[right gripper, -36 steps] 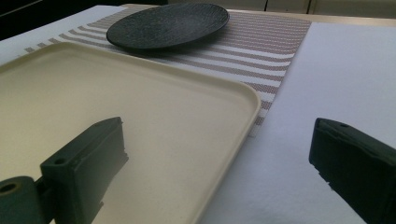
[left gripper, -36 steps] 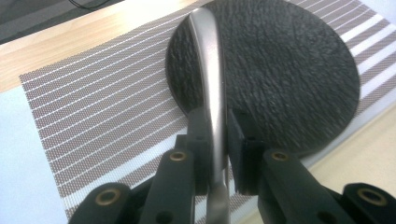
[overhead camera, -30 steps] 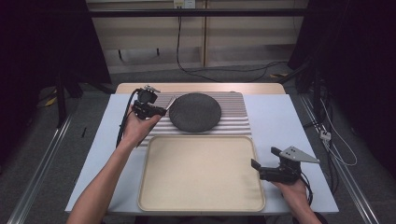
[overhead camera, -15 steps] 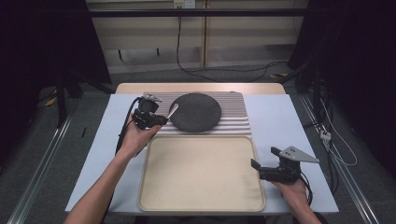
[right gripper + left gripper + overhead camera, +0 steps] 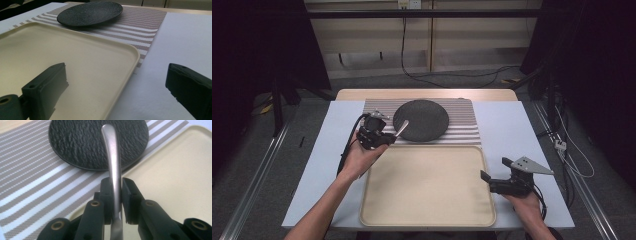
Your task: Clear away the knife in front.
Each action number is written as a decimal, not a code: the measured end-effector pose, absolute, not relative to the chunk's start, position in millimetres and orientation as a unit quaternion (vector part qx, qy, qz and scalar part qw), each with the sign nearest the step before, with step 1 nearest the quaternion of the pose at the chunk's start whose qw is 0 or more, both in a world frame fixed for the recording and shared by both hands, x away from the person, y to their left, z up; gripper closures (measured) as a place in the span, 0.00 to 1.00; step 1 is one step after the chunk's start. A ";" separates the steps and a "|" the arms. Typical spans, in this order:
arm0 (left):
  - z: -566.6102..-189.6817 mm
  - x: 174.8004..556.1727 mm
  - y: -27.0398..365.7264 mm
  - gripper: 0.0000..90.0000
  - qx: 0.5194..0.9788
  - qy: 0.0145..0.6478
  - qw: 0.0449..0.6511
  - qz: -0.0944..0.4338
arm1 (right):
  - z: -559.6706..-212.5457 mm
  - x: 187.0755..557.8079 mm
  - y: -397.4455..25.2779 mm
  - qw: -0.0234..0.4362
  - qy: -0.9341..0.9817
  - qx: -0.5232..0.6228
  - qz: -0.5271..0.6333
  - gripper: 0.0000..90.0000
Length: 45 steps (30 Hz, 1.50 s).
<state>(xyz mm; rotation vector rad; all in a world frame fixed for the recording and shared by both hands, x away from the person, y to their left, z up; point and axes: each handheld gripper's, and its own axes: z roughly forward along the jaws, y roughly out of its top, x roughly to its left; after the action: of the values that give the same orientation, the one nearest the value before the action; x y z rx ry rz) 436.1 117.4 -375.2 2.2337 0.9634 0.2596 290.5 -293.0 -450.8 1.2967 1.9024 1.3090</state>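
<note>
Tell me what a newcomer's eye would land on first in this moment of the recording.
First, the left gripper, near the table's left, shut on a silver utensil handle that points toward the round black plate on the striped placemat at the far side. Next, the large cream tray filling the near middle, bare. The right gripper rests open by the tray's right edge.

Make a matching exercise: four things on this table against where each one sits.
Things:
1. metal utensil handle
2. dark plate
3. cream tray
4. right gripper

Places:
A. on the striped mat
B. nearest the person, mid-table
C. clamped in the left gripper
D. open, at the tray's right edge

Pairs: 1-C, 2-A, 3-B, 4-D
</note>
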 end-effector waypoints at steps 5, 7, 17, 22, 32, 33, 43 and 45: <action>-377.5 428.6 114.3 0.89 0.860 0.366 0.342 0.095 | -450.6 290.3 -292.9 0.245 0.697 0.474 0.480 0.04; -380.0 426.2 112.7 0.89 0.861 0.365 0.341 0.095 | -450.8 290.4 -292.9 0.245 0.697 0.474 0.479 0.04; -390.4 411.9 106.0 0.89 0.870 0.356 0.330 0.083 | -450.7 290.5 -292.9 0.245 0.697 0.474 0.479 0.04; -397.2 405.6 100.7 0.89 0.879 0.348 0.315 0.081 | -450.8 290.5 -292.7 0.244 0.698 0.473 0.479 0.04; -414.0 398.8 94.5 0.89 0.887 0.348 0.297 0.063 | -451.1 290.9 -292.3 0.242 0.698 0.474 0.480 0.04; -415.6 398.0 94.0 0.89 0.887 0.348 0.297 0.061 | -451.1 290.9 -292.2 0.242 0.698 0.473 0.480 0.04; -427.0 390.7 86.0 0.89 0.893 0.350 0.279 0.046 | -450.9 290.9 -292.6 0.241 0.697 0.474 0.480 0.04; -429.5 389.3 84.8 0.89 0.895 0.350 0.274 0.045 | -450.9 290.8 -292.8 0.242 0.699 0.473 0.480 0.04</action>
<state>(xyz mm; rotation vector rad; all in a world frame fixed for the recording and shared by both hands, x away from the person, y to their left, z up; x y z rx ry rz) 389.3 84.8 -429.5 2.4061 0.9405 0.1219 290.8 -292.8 -450.9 1.2918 1.9096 1.3115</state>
